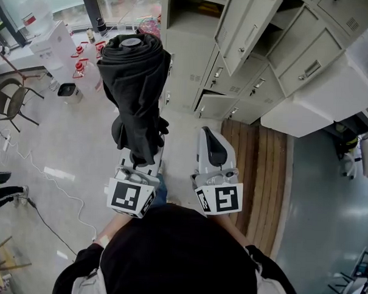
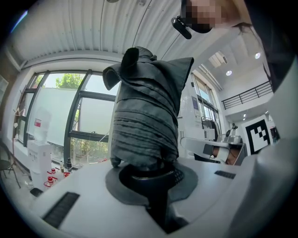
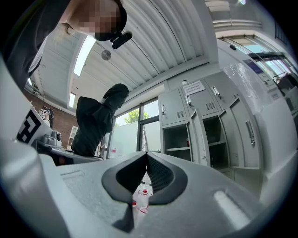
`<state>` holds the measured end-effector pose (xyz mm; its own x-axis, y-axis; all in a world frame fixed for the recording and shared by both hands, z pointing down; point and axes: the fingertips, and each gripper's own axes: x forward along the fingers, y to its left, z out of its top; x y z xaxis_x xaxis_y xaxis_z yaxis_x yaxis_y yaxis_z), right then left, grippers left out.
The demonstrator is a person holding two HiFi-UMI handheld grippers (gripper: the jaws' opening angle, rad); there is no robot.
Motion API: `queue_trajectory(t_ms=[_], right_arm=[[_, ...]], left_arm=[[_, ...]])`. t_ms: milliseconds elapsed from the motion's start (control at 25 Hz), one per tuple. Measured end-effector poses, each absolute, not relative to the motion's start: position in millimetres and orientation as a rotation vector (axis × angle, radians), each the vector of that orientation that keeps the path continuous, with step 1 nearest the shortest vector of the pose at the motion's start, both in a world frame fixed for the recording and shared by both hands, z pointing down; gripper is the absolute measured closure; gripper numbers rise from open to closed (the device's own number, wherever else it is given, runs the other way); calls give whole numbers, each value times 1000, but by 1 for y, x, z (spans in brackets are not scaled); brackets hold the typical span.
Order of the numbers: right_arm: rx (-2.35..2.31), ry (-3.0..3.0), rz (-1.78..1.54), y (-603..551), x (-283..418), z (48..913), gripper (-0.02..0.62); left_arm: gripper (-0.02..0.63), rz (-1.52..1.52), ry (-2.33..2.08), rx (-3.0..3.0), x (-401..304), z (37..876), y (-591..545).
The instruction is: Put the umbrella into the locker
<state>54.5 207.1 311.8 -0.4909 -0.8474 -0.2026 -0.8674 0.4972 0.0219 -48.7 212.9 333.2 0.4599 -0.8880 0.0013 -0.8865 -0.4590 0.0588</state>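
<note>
Umbrella (image 1: 135, 80): one, black, folded, its cloth loosely bunched. It stood upright outside the locker bank (image 1: 237, 48), to the left of it in the head view, and in no compartment. The right gripper view also placed the umbrella (image 3: 95, 121) left of the locker bank (image 3: 205, 116).

Left gripper (image 1: 141, 157): I held it short of the locker bank, on the side farther from the lockers. Its jaws were clamped on the umbrella's lower end. In the left gripper view, the dark stem sat pinched in my left gripper (image 2: 151, 174) and the cloth of the umbrella (image 2: 146, 116) rose above it.

Right gripper (image 1: 210, 138): I held it beside the left one, on the side nearer the locker bank. In its own view my right gripper (image 3: 146, 155) had its jaw tips together with nothing between them.

Locker bank: grey metal, several doors shut. One upper door (image 1: 247, 27) stood swung out. The right gripper view showed an open compartment with a shelf (image 3: 177, 139).

Red-capped bottles (image 1: 84, 63): a small group on the floor, left of the locker bank, beyond the umbrella.
</note>
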Motion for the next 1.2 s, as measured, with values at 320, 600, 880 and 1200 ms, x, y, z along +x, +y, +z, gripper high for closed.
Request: queue_trajectory(t_ms=[320, 600, 880, 1200], right_arm=[[-1530, 2552, 183, 105, 35, 309, 592], [-1609, 2510, 204, 31, 25, 302, 592], [-1702, 2470, 213, -18, 19, 305, 592], [-1751, 2451, 191, -46, 16, 312, 592]], left_arm=[[560, -46, -1557, 2666, -68, 330, 110], [560, -35, -1491, 2681, -83, 326, 29], [560, -1, -1404, 2721, -91, 333, -26], [560, 53, -1321, 2731, -90, 345, -59]])
